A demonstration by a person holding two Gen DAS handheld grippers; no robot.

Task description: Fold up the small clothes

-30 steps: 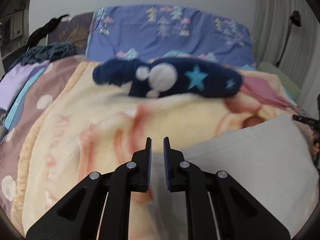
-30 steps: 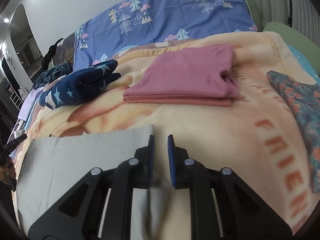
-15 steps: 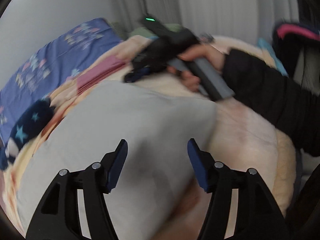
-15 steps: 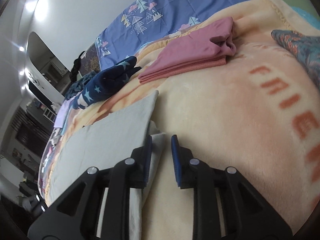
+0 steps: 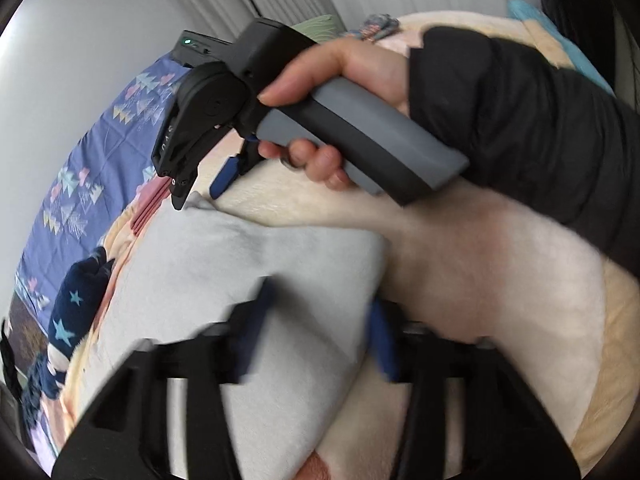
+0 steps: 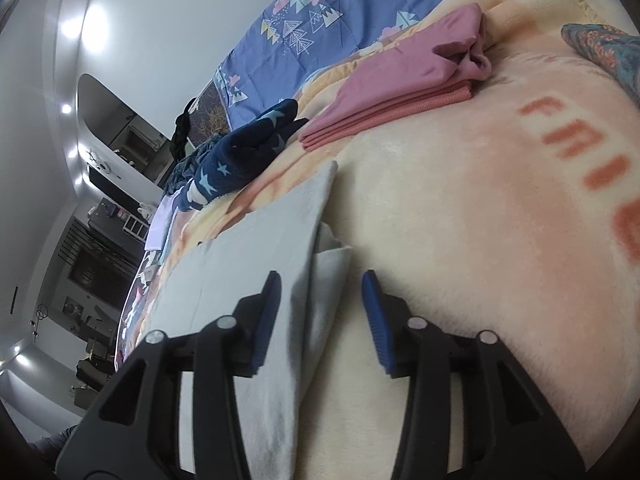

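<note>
bare blanket (image 6: pixel 460 216) beside pink stack (image 6: pixel 400 80)

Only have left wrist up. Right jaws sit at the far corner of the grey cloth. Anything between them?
Observer: Yes. In the right wrist view, the grey cloth's folded edge lies between the right gripper's jaws. They are opening and the pads are not pressing on it.
Operator: Layers lined up there?
Observer: No, a lower layer pokes out sideways near the jaws.
Operator: Pink garment done?
Observer: The pink garment is folded flat and lies apart from the grey cloth.
</note>
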